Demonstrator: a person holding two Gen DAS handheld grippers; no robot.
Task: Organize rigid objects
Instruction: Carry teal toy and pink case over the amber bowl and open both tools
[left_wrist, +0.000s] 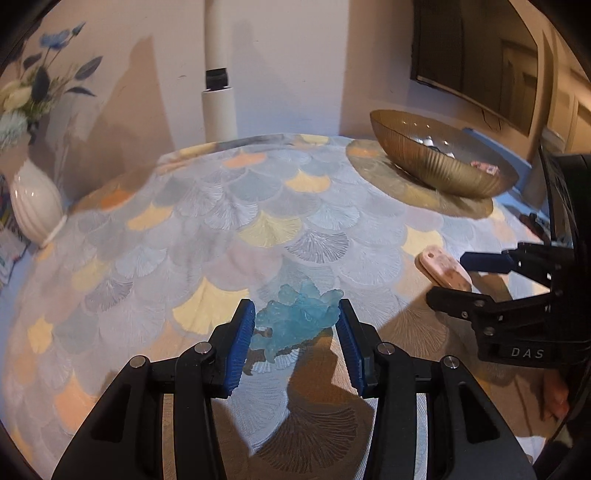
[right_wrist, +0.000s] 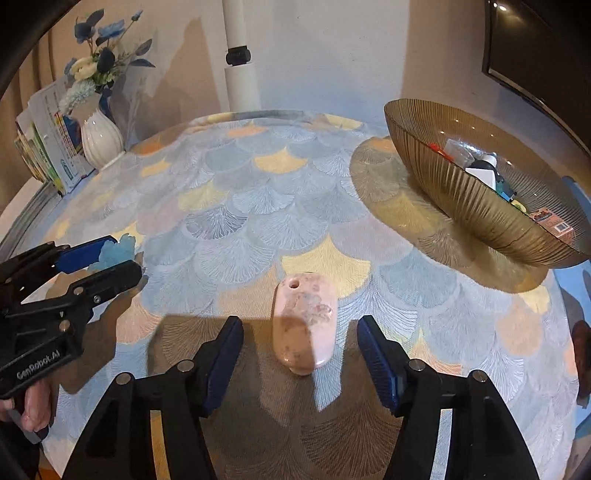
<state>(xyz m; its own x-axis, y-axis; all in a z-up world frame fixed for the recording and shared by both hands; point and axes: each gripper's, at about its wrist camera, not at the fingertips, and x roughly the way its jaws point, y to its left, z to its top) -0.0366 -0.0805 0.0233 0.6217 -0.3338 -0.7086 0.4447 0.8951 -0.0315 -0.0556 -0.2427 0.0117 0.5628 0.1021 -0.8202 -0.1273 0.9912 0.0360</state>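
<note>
A translucent blue figurine (left_wrist: 298, 317) lies on the patterned tablecloth between the pads of my left gripper (left_wrist: 297, 317); the jaws are open around it, and contact is unclear. It also shows in the right wrist view (right_wrist: 116, 251). A flat pink stone-like piece with a hole (right_wrist: 304, 325) lies between the fingers of my open right gripper (right_wrist: 300, 332), untouched. It also shows in the left wrist view (left_wrist: 445, 271), with the right gripper (left_wrist: 447, 277) around it.
A ribbed amber glass bowl (right_wrist: 480, 218) holding several small items stands at the back right, also in the left wrist view (left_wrist: 439, 170). A white vase with blue flowers (right_wrist: 101, 136) and some leaflets (right_wrist: 51, 140) stand at the back left. A white pole (right_wrist: 242, 74) rises behind the table.
</note>
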